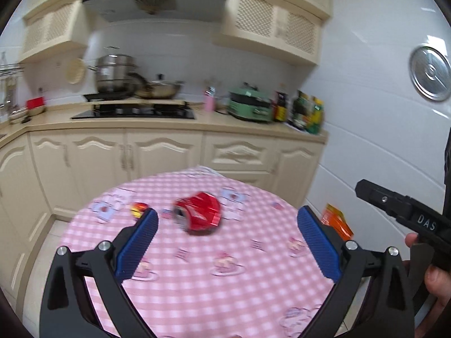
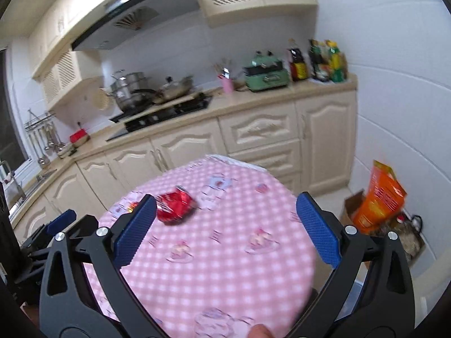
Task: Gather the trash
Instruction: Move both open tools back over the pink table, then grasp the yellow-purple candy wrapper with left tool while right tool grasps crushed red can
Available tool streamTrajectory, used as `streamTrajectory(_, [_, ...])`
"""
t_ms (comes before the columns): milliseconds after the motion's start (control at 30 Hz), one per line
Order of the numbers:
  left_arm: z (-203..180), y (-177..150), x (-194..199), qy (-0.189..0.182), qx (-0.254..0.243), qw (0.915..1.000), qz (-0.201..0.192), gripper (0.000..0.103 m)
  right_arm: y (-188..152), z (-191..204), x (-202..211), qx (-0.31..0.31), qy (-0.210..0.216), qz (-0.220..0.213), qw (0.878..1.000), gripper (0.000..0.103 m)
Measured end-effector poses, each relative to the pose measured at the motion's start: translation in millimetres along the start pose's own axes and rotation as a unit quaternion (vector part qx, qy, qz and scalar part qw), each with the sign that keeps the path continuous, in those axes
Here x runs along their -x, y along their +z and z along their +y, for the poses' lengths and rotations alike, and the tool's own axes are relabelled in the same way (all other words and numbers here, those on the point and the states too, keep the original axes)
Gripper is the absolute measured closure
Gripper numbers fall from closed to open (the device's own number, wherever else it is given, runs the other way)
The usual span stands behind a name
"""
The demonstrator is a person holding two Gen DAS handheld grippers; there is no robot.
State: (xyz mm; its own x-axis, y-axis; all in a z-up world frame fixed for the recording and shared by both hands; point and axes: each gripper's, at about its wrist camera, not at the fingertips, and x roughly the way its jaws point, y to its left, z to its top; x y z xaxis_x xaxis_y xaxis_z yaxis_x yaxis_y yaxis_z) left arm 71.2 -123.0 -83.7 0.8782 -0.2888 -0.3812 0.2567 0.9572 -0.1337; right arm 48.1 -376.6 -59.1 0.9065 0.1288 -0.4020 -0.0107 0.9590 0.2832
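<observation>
A crushed red can (image 1: 198, 212) lies on the round table with a pink checked cloth (image 1: 225, 281), toward its far side. A small red and yellow wrapper (image 1: 138, 208) lies left of it, partly behind my left finger. My left gripper (image 1: 227, 238) hovers open above the table, the can ahead between the blue pads. In the right wrist view the can (image 2: 174, 204) sits just right of the left pad, and my right gripper (image 2: 225, 229) is open and holds nothing. A scrap of the wrapper (image 2: 132, 207) peeks out beside that pad.
An orange bag (image 2: 379, 200) stands in a cardboard box (image 2: 349, 205) on the floor right of the table, by the white tiled wall. Cream cabinets (image 1: 169, 152) and a counter with a hob, pots and bottles run behind. A hand (image 1: 434, 281) holds the right tool.
</observation>
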Motion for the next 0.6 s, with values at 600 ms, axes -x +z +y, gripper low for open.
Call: streamTrajectory(600, [127.8, -15.0, -30.0, 0.126, 0.029, 0.9916, -0.005, 0.006, -31.7, 94.6, -121.7, 0.124, 0.041, 0.102, 0.986, 0.006])
